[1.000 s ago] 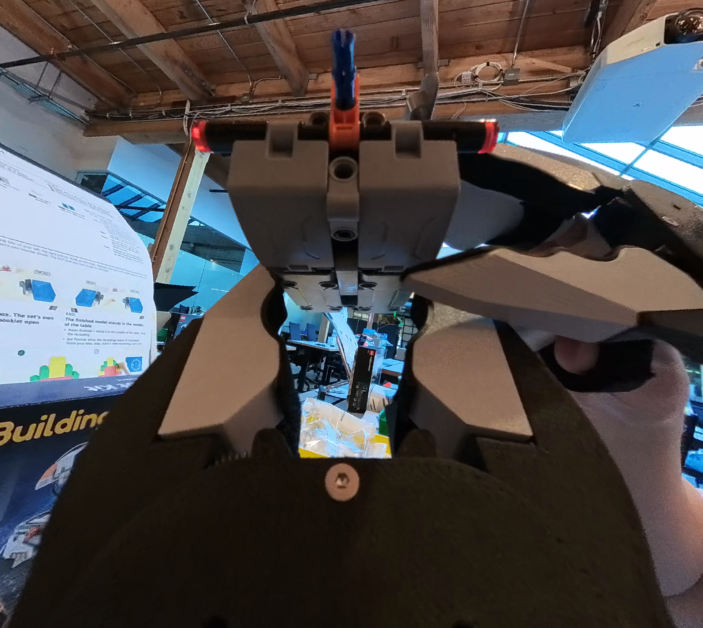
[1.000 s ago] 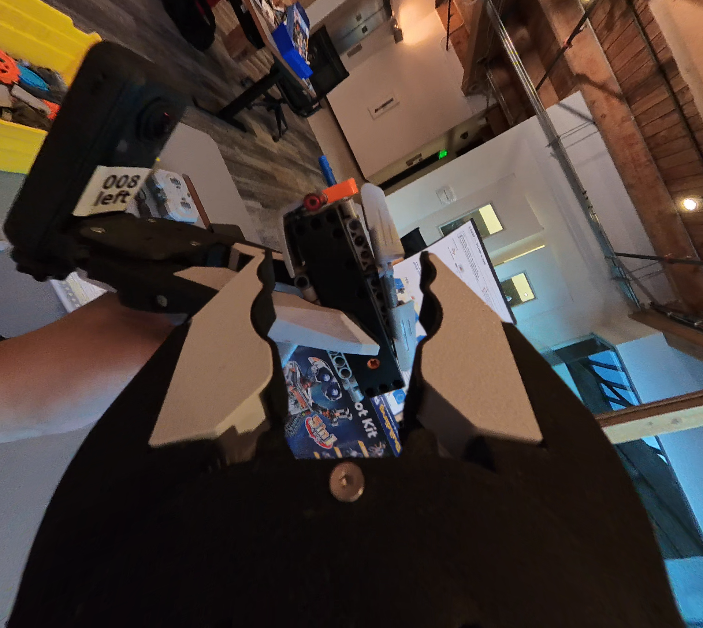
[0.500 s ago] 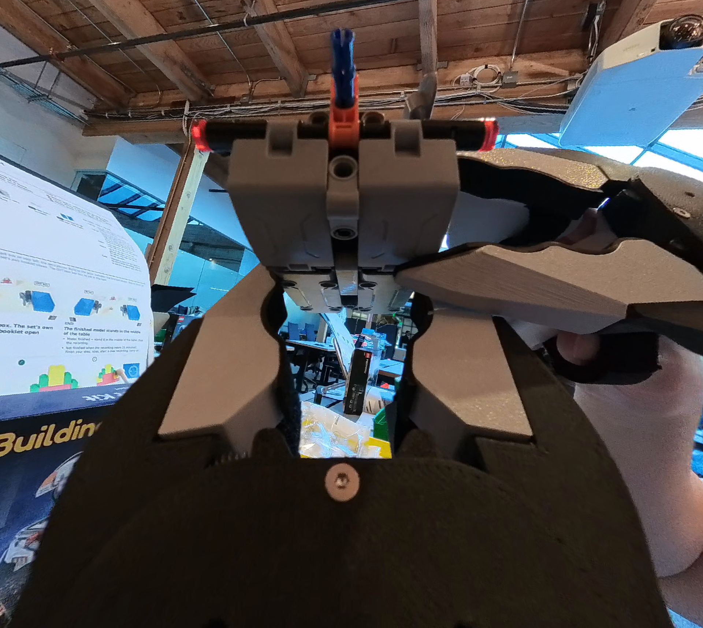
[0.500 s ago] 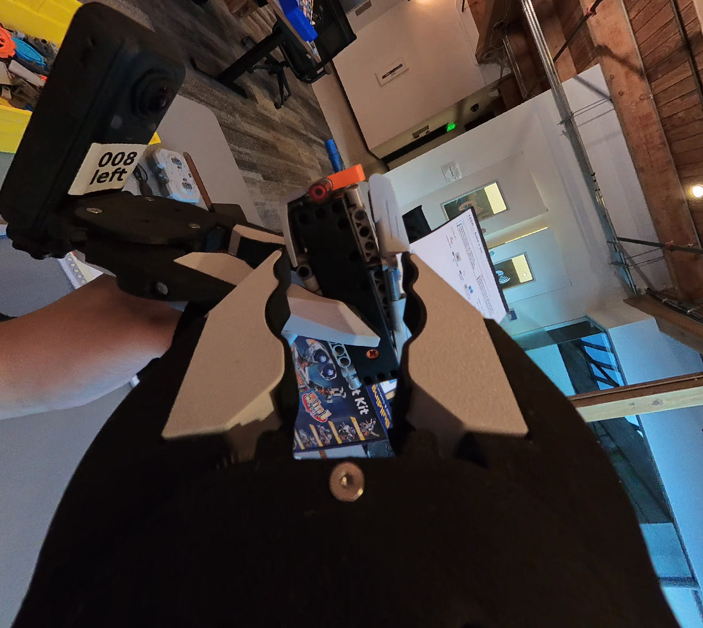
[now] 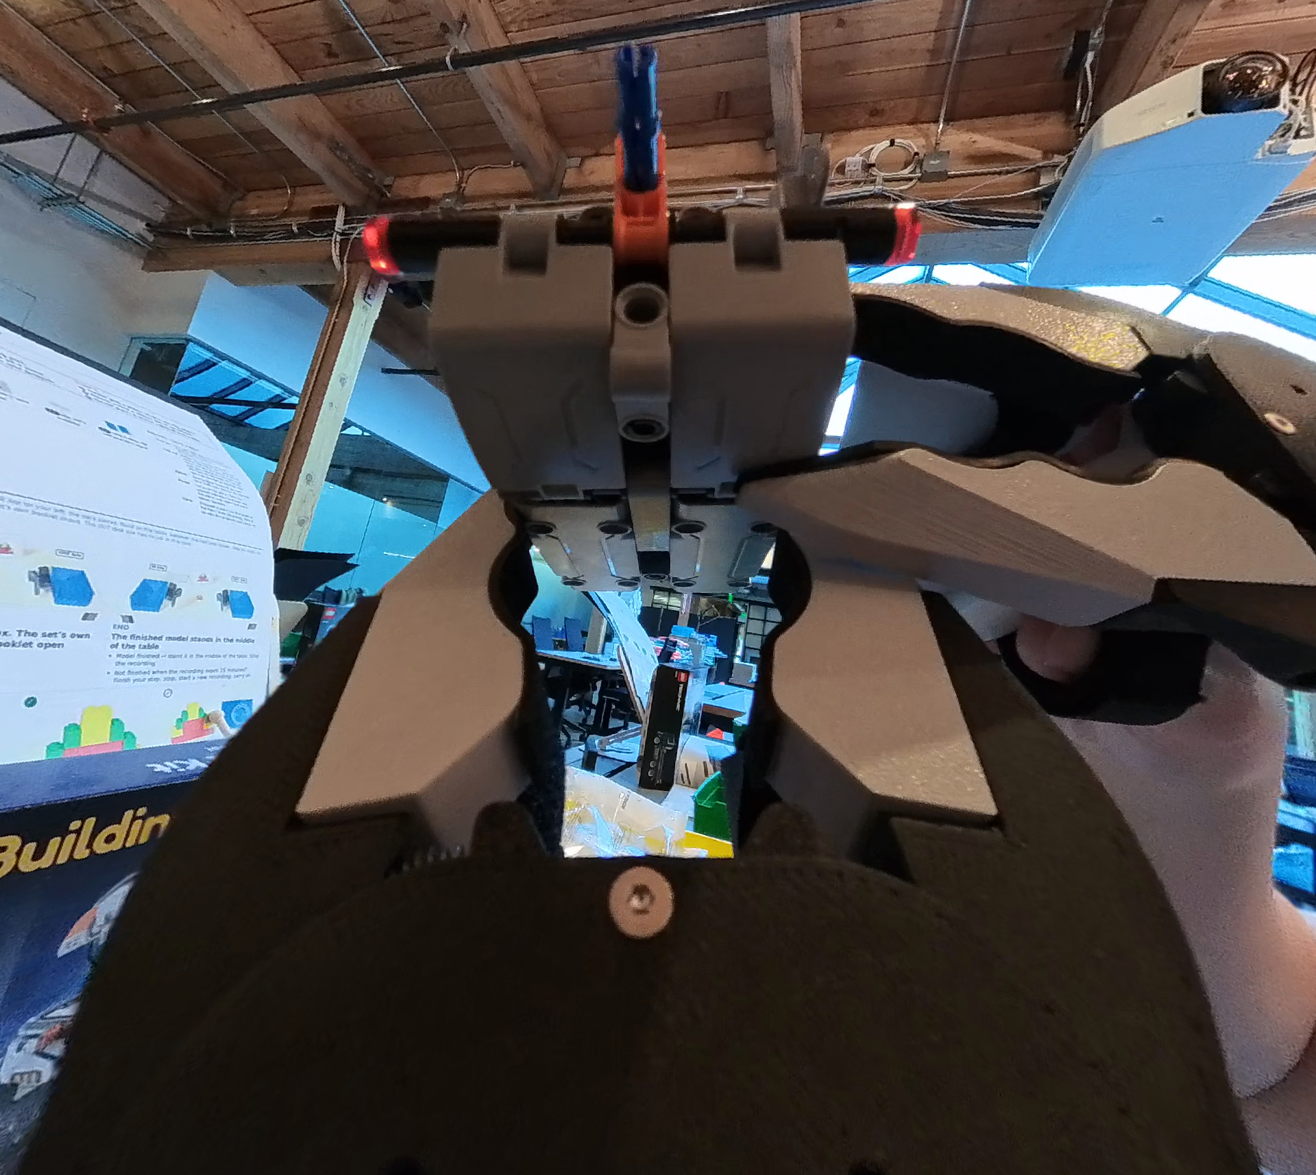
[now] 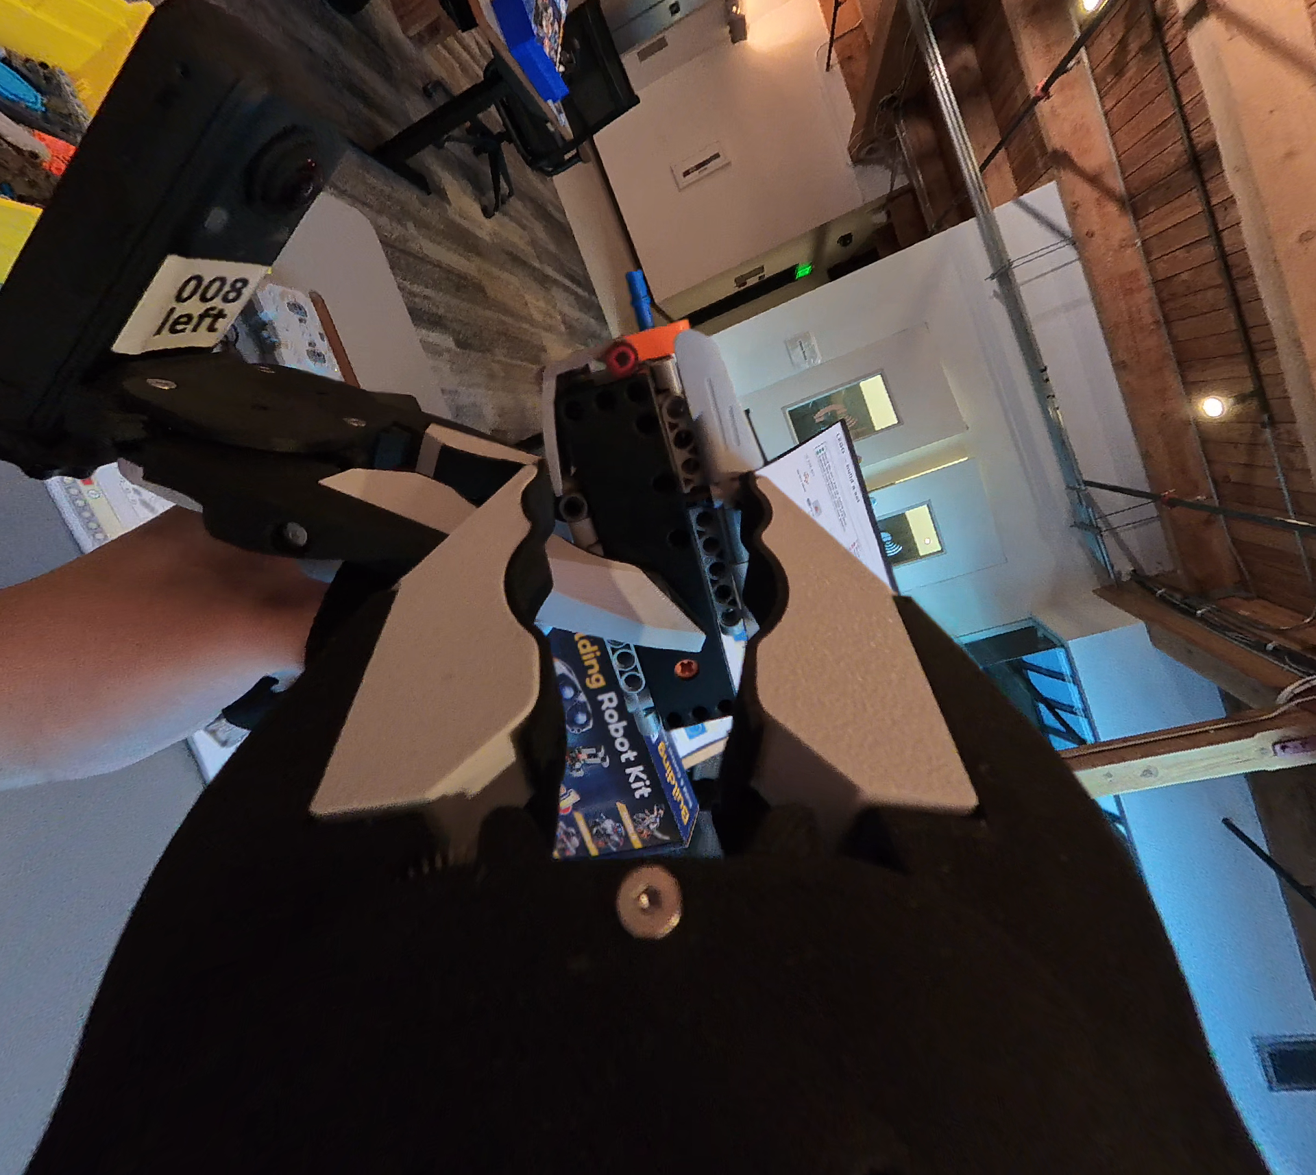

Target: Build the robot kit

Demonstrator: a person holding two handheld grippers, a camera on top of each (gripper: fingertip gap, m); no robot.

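A brick model [image 5: 541,371] with grey panels, a black axle with red ends, and an orange and a blue pin on top is held up in the air. My left gripper [image 5: 644,542] is shut on its lower grey end. My right gripper [image 6: 641,489] reaches in from the side, and its jaws pinch the model's black beam side [image 6: 619,428] and white panel. In the left wrist view the right gripper's fingers [image 5: 997,521] press the model's right edge. In the right wrist view the left gripper [image 6: 612,557] comes from the left, with its camera block above it.
A white instruction sheet [image 5: 107,571] stands at left over a dark kit box [image 5: 71,856], also seen between my right fingers [image 6: 619,763]. A projector [image 5: 1175,179] hangs from the wooden ceiling. A yellow parts bin [image 6: 50,1] lies below. A gloved hand [image 5: 1175,856] and a forearm [image 6: 142,642] hold the grippers. My hands' fingertips stand some 5 cm from each other.
My right gripper's fingers have narrowed and closed onto the model. It also shifted slightly up along it. My left gripper has kept its grip and barely moved.
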